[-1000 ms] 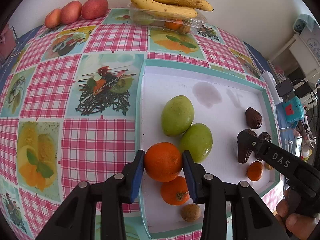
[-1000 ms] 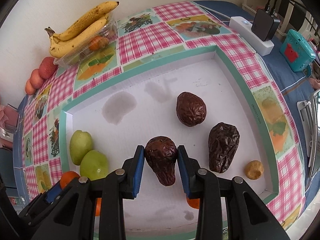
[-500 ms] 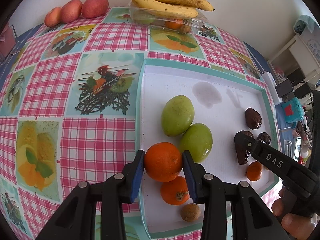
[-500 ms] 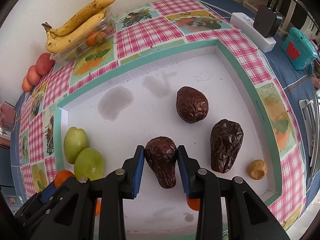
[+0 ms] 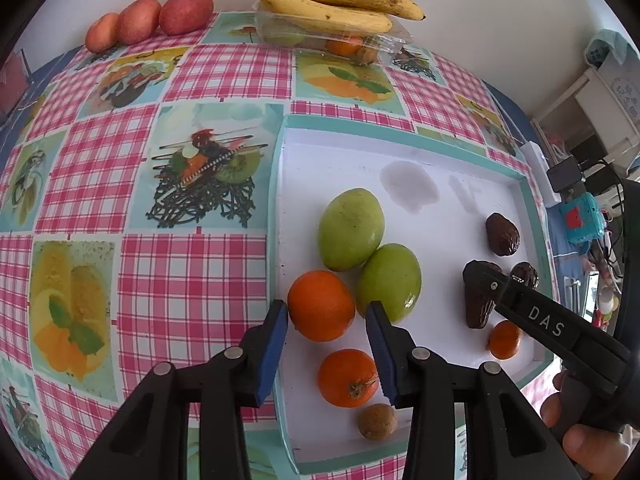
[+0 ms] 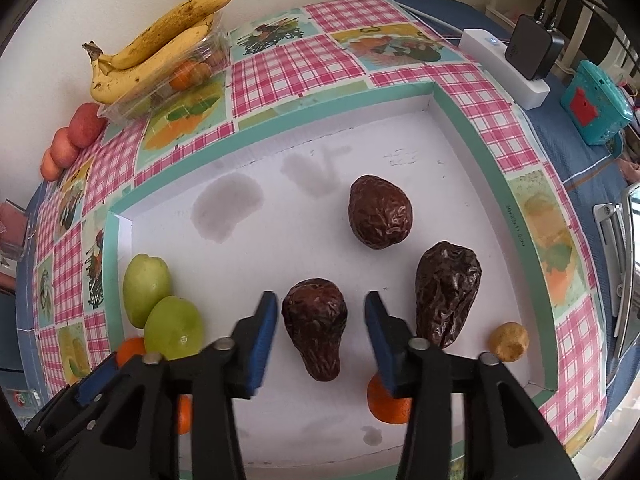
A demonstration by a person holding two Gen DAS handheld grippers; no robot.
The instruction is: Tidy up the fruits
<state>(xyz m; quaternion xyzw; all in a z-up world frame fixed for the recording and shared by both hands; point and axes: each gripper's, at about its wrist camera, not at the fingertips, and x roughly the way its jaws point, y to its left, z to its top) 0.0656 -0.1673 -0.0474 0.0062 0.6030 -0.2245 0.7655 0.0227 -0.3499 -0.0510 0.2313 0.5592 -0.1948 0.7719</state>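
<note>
While both tools stand wide, holding nothing, the left tool (image 5: 326, 316) flanks an orange (image 5: 321, 305) and the right tool (image 6: 320, 324) a brown fruit (image 6: 315, 326). Tray (image 5: 400, 130) contents: greens, oranges, browns grouped by kind. Sorting seemingly near done; bananas (image 5: 340, 4) remain on the bench.

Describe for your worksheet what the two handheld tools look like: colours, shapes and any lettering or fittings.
Both are black plastic, clamp-like tools. The left tool has two chunky arms ending in flat blue pads, with round silver rivets at the joints. The right tool is built the same way: black arms, blue pads, silver rivets. From the left camera, its side carries white "DAS" lettering, and bare fingers of the person's right hand grip its handle.
</note>
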